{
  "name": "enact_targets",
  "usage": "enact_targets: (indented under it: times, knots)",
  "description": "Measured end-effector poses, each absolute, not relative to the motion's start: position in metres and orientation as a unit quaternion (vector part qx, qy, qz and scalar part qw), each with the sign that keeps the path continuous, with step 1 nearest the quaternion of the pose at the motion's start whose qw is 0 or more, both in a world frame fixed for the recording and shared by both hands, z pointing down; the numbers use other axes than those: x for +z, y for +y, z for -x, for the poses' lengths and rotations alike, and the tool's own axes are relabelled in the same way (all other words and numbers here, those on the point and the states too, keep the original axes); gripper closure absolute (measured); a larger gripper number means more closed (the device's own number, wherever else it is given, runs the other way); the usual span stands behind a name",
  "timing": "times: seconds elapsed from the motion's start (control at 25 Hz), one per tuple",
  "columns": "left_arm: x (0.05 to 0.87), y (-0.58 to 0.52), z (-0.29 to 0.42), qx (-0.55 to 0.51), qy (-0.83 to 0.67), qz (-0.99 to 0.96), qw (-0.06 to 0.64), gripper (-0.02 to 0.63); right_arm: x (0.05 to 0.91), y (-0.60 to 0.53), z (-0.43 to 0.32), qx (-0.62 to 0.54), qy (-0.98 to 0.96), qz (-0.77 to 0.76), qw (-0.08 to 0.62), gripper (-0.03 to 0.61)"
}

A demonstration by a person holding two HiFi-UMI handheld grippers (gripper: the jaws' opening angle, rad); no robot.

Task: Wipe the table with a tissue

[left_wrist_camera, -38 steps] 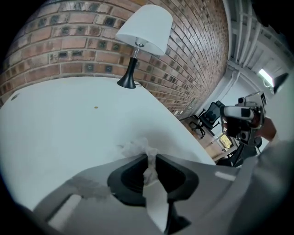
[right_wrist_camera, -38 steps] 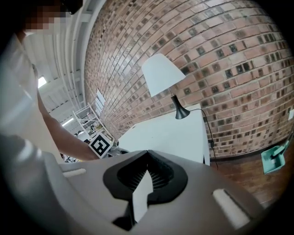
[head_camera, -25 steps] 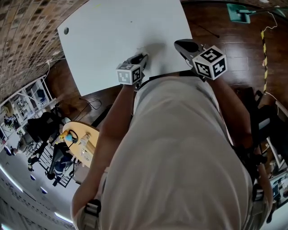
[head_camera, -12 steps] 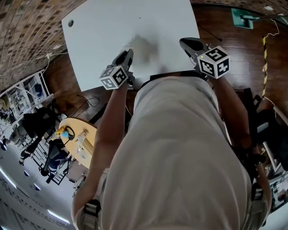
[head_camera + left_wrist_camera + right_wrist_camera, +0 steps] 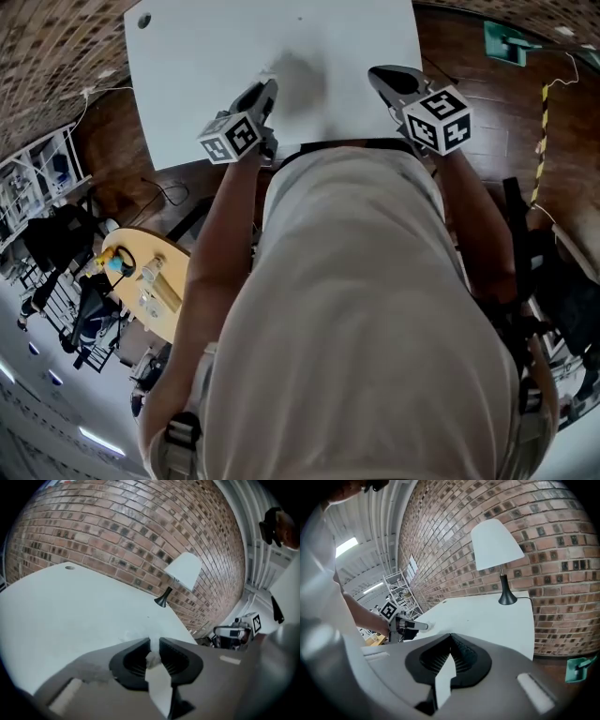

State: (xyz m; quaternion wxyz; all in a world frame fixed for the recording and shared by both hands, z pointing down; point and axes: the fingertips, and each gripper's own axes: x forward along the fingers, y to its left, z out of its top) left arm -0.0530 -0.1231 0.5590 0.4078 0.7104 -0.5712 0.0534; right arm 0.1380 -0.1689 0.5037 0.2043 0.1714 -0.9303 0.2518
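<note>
1. A person in a white top (image 5: 356,309) stands over a white worktop (image 5: 216,47), with a hand-held gripper in each hand.
2. The left hand-held gripper (image 5: 154,641) is pinched shut on a small crumpled tissue (image 5: 152,657), which sits between its black ribbed pads (image 5: 136,660).
3. Seen from above, it points out over the near left part of the worktop. The tissue at its tip is close to the surface, but I cannot tell whether it touches.
4. The right hand-held gripper (image 5: 451,637) has its jaws closed together with nothing between them. It hangs over the near right edge, well apart from the left one.
5. A lamp (image 5: 496,543) with a white shade stands at the far end of the worktop, beside a brick wall (image 5: 454,536).
</note>
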Motion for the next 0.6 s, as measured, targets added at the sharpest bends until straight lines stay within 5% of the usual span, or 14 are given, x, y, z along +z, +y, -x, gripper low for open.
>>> enact_targets:
  times: [0.28, 0.6]
  knots:
    - [0.617, -0.081, 0.038, 0.188, -0.523, -0.69, 0.464, 0.548, 0.505, -0.176, -0.139, 0.257, -0.928, -0.172, 0.208, 0.571]
    - [0.625, -0.066, 0.009, 0.202, -0.53, -0.69, 0.449, 0.551, 0.509, -0.168, -0.132, 0.258, -0.93, -0.153, 0.212, 0.571]
